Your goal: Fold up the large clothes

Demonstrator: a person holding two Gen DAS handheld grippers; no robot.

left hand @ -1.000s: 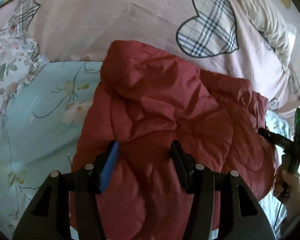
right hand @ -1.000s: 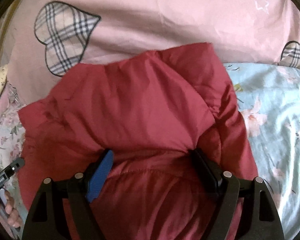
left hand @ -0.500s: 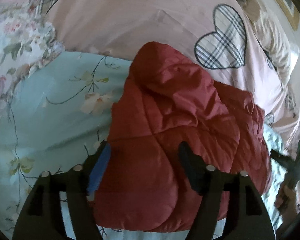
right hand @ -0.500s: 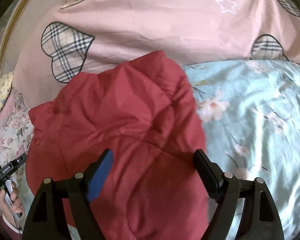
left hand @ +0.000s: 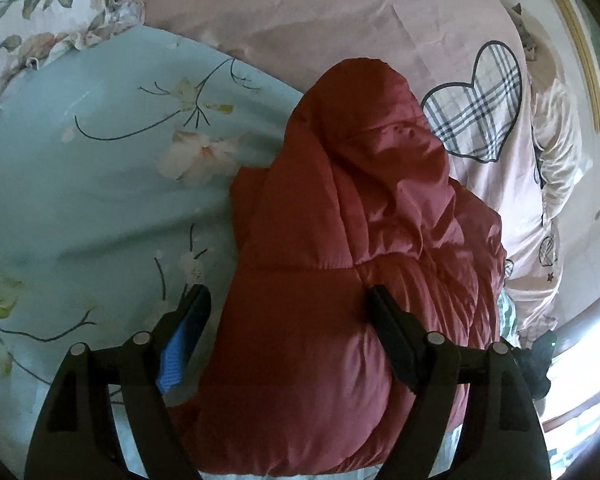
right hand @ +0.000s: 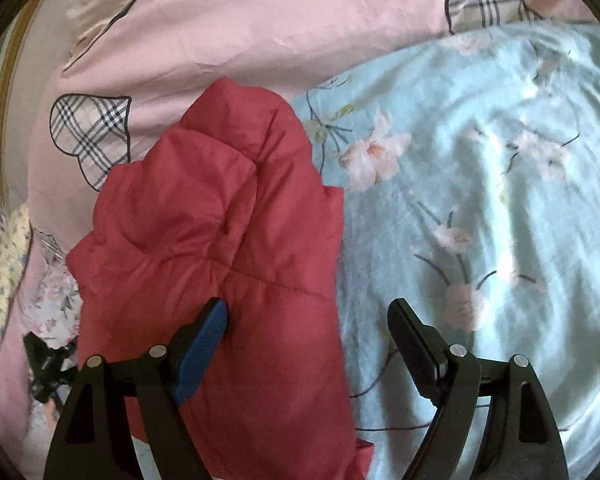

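With the left gripper (left hand: 288, 312) having just spread wide and the right gripper (right hand: 306, 322) gaping too, both empty, regrip the puffy red quilted jacket (left hand: 340, 280) by its edge beside the pale-blue floral bedsheet (right hand: 480, 200).

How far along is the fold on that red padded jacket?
Done: the red jacket lies bunched into a thick bundle on the light blue floral sheet. In hand: nothing; the left hand-held gripper, its jaws just opened, and the right hand-held gripper are open. Left: the bundle looks lumpy, so maybe squaring its edges.
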